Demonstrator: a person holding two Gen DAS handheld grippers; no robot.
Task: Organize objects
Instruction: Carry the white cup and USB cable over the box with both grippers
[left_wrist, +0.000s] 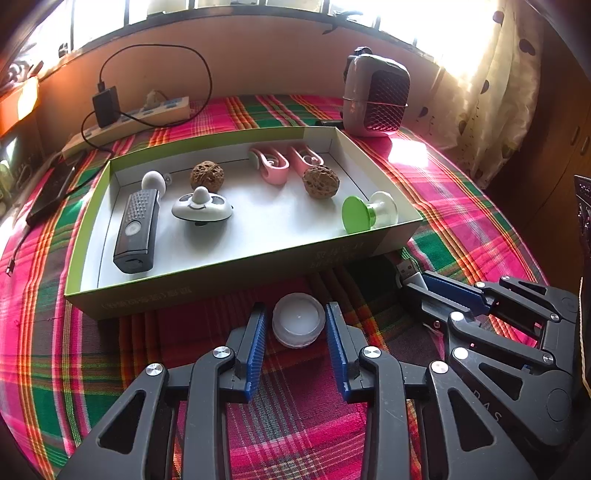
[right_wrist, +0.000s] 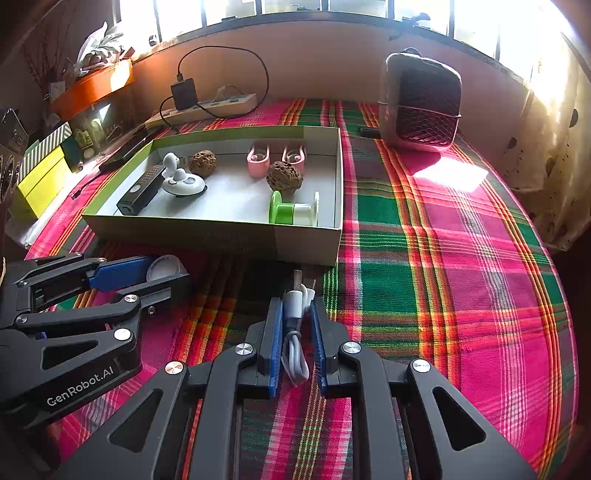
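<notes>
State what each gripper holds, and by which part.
The right gripper pinches a coiled white USB cable around its bundle. The left gripper straddles a small round container; contact unclear.

The right hand-held gripper (right_wrist: 295, 317) pinches a coiled white cable (right_wrist: 293, 332) over the plaid cloth (right_wrist: 443, 258). Beyond it a box (right_wrist: 221, 236) holds walnuts and gadgets. The left hand-held gripper (right_wrist: 162, 275) flanks a white cap (right_wrist: 164, 267).

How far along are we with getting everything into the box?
Mostly done: the box already holds two walnuts, pink clips, a green spool and a black device. In hand: the right claw is shut on a white USB cable. Left: the round lid sits on the cloth between the left claw fingers.
</notes>
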